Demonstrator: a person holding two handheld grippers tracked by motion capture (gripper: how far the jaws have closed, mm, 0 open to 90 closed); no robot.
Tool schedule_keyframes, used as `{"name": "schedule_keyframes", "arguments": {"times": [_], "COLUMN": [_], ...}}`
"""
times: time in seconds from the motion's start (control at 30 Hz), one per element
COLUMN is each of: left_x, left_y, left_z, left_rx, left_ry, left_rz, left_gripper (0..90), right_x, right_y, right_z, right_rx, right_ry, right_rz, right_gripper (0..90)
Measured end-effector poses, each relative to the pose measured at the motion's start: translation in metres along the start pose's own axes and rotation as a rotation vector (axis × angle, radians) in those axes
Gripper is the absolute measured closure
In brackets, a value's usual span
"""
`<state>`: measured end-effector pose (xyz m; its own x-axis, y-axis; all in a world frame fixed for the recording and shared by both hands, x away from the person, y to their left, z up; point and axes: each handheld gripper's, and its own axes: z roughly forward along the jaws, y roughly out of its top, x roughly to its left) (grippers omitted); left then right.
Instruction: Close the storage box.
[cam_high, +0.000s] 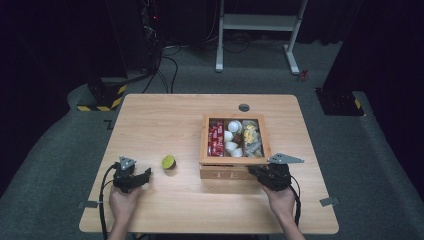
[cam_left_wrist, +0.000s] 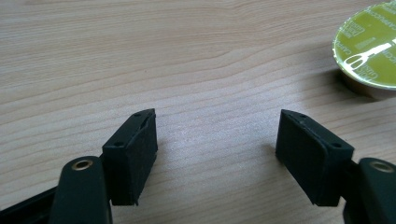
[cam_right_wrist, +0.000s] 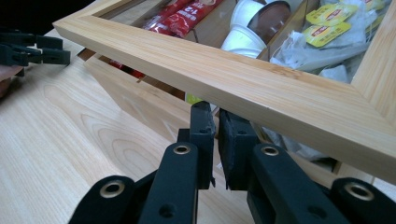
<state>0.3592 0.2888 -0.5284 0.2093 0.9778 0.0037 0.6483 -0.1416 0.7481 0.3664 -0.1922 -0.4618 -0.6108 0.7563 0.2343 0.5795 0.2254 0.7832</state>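
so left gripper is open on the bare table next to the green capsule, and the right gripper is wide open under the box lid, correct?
Not quite. The left gripper is open over the table, with the green capsule off to one side. But the right gripper isn't wide open: in the right gripper view its jaws stand nearly together, tips just beneath the raised wooden lid frame of the tea box.

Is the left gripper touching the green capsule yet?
Apart. In the left gripper view the left gripper stands open over bare wood, with the green capsule well beyond its jaws; the high view shows table between them too.
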Motion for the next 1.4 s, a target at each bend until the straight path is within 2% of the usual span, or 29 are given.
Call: {"name": "schedule_keyframes", "arguments": {"times": [0.53,0.67,0.73,1.07,1.4], "left_x": [0.000,0.000,0.000,0.000,0.000], "left_y": [0.000,0.000,0.000,0.000,0.000], "left_z": [0.000,0.000,0.000,0.000,0.000], "left_rx": [0.000,0.000,0.000,0.000,0.001], "left_ry": [0.000,0.000,0.000,0.000,-0.001], "left_rz": [0.000,0.000,0.000,0.000,0.000], "left_gripper": [29.4,29.4,29.4,29.4,29.4], "right_x": [0.000,0.000,0.000,-0.002,-0.017], "right_y": [-0.014,-0.012,-0.009,-0.003,0.007], "right_z": [0.000,-0.008,-0.013,-0.022,-0.036], "right_rx": [0.042,0.012,-0.007,-0.042,-0.093], "right_ry": [0.018,0.022,0.021,0.011,-0.036], "right_rz": [0.006,0.013,-0.001,-0.003,0.011], "right_gripper": [81.8,80.6,77.9,71.7,62.0]}}
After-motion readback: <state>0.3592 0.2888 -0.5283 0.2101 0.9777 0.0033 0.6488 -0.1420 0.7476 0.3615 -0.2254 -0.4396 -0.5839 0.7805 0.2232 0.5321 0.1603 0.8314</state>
